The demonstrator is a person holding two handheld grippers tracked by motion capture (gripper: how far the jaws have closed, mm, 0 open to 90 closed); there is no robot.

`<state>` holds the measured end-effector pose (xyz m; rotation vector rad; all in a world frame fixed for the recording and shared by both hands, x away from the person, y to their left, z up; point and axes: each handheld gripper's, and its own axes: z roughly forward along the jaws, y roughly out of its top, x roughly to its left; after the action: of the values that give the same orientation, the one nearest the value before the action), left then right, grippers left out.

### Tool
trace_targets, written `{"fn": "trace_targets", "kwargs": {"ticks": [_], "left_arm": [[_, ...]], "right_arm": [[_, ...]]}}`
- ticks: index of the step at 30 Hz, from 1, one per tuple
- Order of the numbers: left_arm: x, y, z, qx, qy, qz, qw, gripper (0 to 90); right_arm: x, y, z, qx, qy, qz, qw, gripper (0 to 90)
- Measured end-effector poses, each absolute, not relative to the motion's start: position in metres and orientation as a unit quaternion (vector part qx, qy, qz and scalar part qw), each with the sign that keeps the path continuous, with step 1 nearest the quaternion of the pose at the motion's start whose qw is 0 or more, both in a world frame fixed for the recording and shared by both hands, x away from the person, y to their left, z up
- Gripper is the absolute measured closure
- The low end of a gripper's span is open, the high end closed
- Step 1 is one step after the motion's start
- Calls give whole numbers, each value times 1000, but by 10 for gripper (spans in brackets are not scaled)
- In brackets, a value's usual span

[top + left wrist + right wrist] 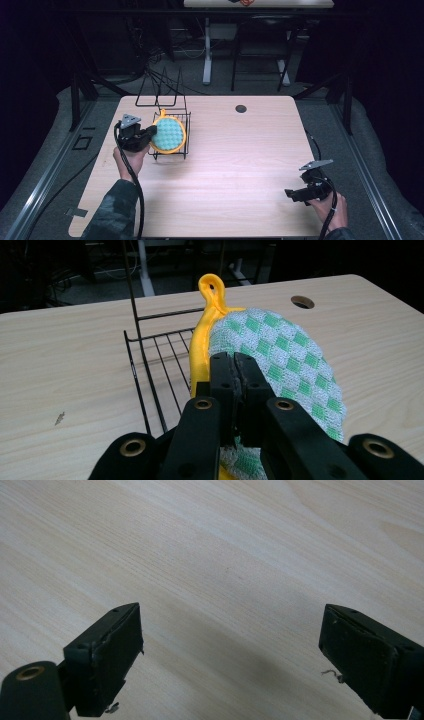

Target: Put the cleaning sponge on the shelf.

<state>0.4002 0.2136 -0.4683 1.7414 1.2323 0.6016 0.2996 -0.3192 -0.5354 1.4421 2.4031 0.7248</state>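
In the left gripper view, the left gripper (235, 365) hides the near edge of the pot holder (280, 360) pinched between its jaws, so how deep the cloth reaches cannot be told. The wire rack (155, 365) beside it is cut off behind the gripper's body.

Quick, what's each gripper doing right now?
Left gripper: shut on the pot holder, at the wire rack.
Right gripper: open, holding nothing, over the table.

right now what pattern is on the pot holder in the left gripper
Green and white checks with a yellow rim on the pot holder, best in the left gripper view.
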Motion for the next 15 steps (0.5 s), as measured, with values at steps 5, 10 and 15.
{"fn": "trace_targets", "kwargs": {"ticks": [5,10,15], "left_arm": [[410,215,-474,703,504,243,439,880],[420,216,-481,707,509,236,430,880],[428,217,-487,713,513,231,420,879]], "right_arm": [[300,-319,-535,494,825,246,122,100],[300,-319,-536,495,824,247,122,101],[300,-319,-535,495,824,247,121,102]]}}
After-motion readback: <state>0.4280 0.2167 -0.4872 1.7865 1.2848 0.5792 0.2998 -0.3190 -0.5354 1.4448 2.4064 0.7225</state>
